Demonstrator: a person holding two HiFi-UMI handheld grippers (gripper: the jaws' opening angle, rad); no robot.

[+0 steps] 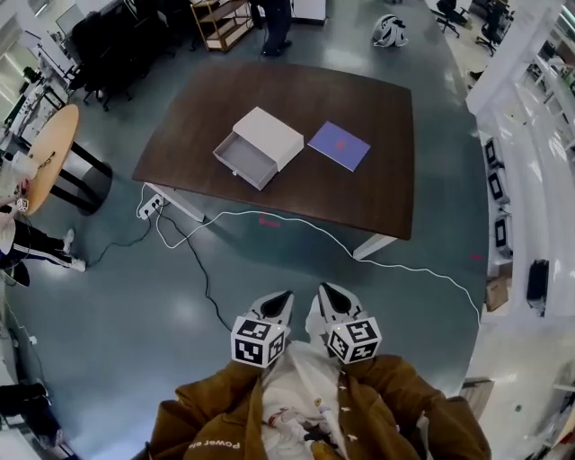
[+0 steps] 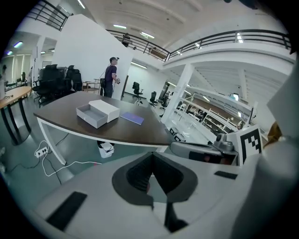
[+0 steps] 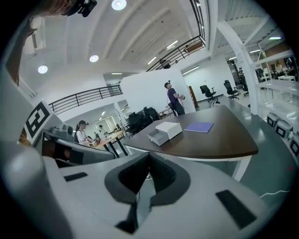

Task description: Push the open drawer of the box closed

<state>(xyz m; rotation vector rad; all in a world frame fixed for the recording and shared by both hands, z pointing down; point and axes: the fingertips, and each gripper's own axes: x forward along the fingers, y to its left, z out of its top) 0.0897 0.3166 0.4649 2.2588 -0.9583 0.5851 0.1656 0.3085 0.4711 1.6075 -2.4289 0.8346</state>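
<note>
A white box sits on the dark brown table, its grey drawer pulled out toward the near-left edge and empty. Both grippers hang low by my body, well short of the table and touching nothing. My left gripper has its jaws together, and so does my right gripper. The left gripper view shows the box and its open drawer far off beyond the shut tips. In the right gripper view the box and drawer lie past the closed tips.
A purple booklet lies on the table right of the box. A white cable and a power strip lie on the floor between me and the table. A round wooden table stands at left. A person stands beyond the table.
</note>
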